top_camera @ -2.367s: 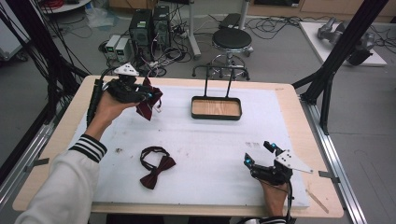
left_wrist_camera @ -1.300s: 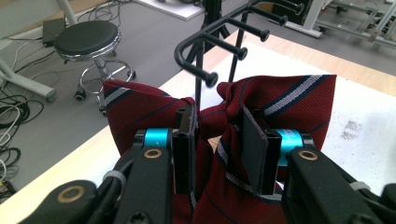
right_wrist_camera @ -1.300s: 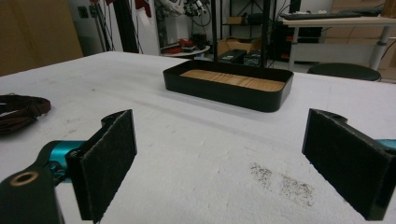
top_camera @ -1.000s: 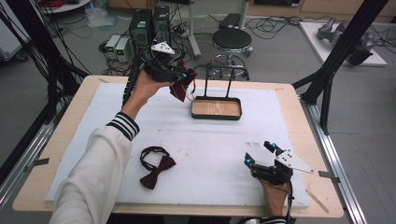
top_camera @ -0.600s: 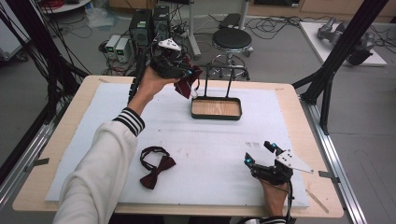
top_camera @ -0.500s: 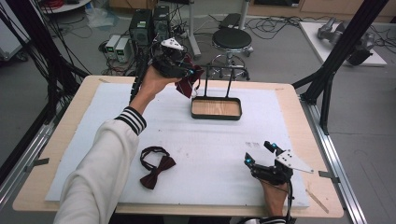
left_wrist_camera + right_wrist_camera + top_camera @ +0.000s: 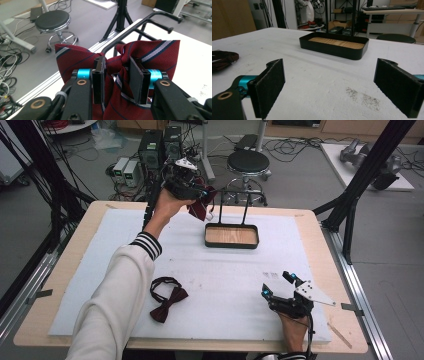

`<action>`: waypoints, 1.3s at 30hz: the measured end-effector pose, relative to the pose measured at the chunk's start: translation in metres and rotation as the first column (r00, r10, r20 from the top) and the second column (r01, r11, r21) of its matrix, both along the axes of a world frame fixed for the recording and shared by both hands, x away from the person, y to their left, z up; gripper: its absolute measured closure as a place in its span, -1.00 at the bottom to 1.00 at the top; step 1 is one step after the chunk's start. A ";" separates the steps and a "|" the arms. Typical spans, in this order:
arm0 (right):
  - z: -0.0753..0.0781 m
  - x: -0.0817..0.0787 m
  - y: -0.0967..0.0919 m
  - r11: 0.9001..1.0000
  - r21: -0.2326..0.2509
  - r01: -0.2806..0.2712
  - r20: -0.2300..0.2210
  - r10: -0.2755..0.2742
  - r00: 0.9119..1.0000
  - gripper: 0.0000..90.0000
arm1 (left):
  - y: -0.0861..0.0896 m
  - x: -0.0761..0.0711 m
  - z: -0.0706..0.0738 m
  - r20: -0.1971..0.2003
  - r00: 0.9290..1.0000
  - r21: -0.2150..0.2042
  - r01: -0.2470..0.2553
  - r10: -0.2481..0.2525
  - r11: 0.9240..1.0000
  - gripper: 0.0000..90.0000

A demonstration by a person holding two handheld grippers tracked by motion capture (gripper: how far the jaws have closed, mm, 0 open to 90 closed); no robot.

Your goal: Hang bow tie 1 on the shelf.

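Observation:
My left gripper is held up in the air at the table's back, just left of a black rack. It is shut on a dark red striped bow tie. In the left gripper view the pads pinch the tie's knot, and the rack's curved bar lies right behind it. The rack stands over a black tray with a wooden bottom. A second dark red bow tie with its strap lies flat at the front left. My right gripper rests open on the table at the front right.
A white foam mat covers the wooden table. In the right gripper view the tray wall stands ahead and the lying bow tie's strap shows at the left. A round stool and black frame legs stand beyond the back edge.
My left gripper has carried the striped bow tie from the table's back left up and to the right, to the rack. The right gripper and the lying bow tie have stayed put.

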State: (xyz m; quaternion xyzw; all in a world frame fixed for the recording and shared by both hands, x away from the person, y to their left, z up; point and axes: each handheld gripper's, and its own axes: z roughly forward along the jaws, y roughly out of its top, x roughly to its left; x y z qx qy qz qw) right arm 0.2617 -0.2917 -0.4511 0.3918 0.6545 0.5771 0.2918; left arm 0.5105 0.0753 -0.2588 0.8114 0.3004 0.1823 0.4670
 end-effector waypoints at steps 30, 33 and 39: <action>0.000 0.000 0.000 1.000 -0.001 -0.002 -0.006 0.002 1.000 -0.80 | 0.027 0.008 -0.034 -0.071 0.991 0.062 -0.110 0.115 0.992 0.49; 0.000 0.000 0.000 1.000 -0.003 -0.001 -0.006 0.001 1.000 -0.80 | 0.027 0.007 -0.037 -0.080 0.991 0.075 -0.099 0.105 0.992 0.48; 0.000 0.000 0.000 1.000 -0.003 -0.001 -0.002 0.001 1.000 -0.80 | 0.026 0.006 -0.041 -0.088 0.992 0.068 -0.087 0.093 0.994 0.48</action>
